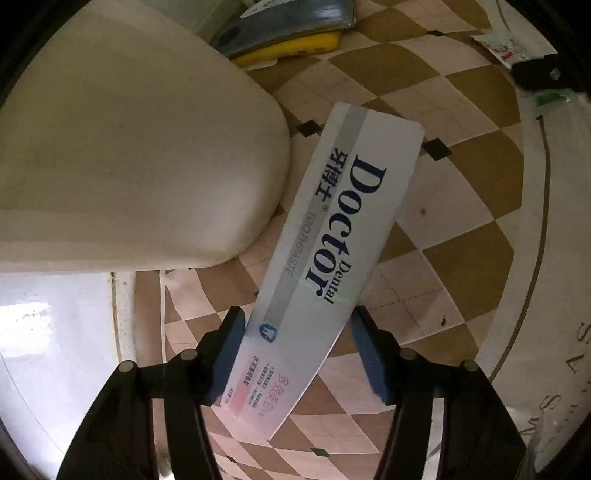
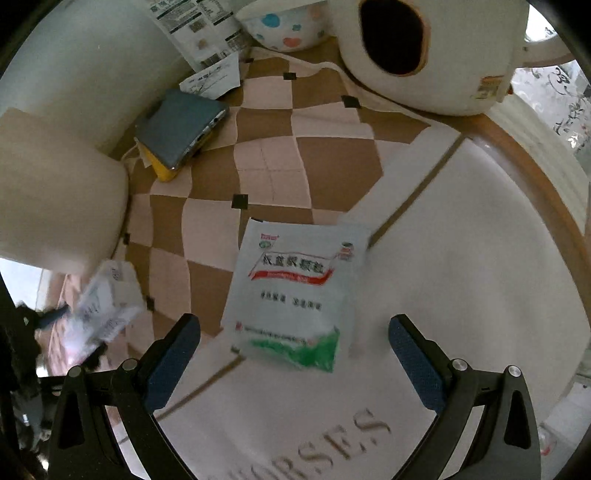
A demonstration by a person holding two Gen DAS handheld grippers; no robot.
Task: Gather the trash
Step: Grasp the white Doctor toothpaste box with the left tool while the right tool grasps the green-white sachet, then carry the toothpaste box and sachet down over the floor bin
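Note:
A long white toothpaste box (image 1: 343, 236) printed "Doctor Dental" lies slanted between the blue pads of my left gripper (image 1: 295, 350). Both pads touch its sides near its lower end, so the gripper is shut on it. In the right wrist view the same box (image 2: 107, 302) shows as a blur at the left edge. A white sachet (image 2: 291, 291) with red and green print lies flat, half on the checked tablecloth (image 2: 266, 166) and half on a white mat (image 2: 461, 258). My right gripper (image 2: 293, 321) hangs over the sachet, open, its pads well clear on either side.
A large cream container (image 1: 129, 147) stands close to the left of the box. A phone on a yellow case (image 2: 177, 129), printed papers (image 2: 210, 77), a spotted bowl (image 2: 284, 29) and a toilet paper roll (image 2: 424, 48) crowd the far side of the table.

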